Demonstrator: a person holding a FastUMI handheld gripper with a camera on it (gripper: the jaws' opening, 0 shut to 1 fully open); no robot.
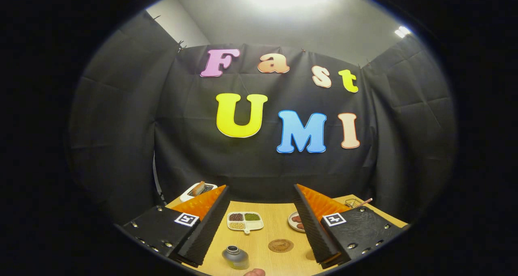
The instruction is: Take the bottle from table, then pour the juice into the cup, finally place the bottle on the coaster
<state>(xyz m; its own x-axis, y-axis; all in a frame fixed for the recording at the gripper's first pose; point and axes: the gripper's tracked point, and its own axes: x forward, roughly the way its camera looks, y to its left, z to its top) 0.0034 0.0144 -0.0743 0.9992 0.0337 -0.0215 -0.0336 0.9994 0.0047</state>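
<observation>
Tongs [259, 223] hang spread wide above a wooden table [275, 227], their two ribbed black fingers [206, 227] angled apart with nothing between the pads and no contact with any item. Each finger has an orange backing and a black mounting plate bearing a small square marker.

Between the fingers, low and close, stands the bottle [235, 257]: a small, squat, greyish-green container, upright, with its round dark mouth facing up. It sits nearer the left finger than the right, but apart from it. Just beside the bottle's base a small pinkish rounded thing [255, 272] shows; what it is cannot be told.

Right of the bottle, also between the fingers, a round brown coaster [281, 245] lies flat on the table, bare on top and apart from the bottle.

Beyond these, farther along the table, rests a white divided dish [245, 221] with compartments holding dark red, green and pale grains. A round plate [296, 221] with reddish-brown pieces sits just beside the right finger, partly hidden by it. Past the left finger, a white tray [196, 191] with something brown on it lies at the table's far corner. Past the right finger, a small wire-like object with a thin pinkish stick [358, 203] is partly visible.
</observation>
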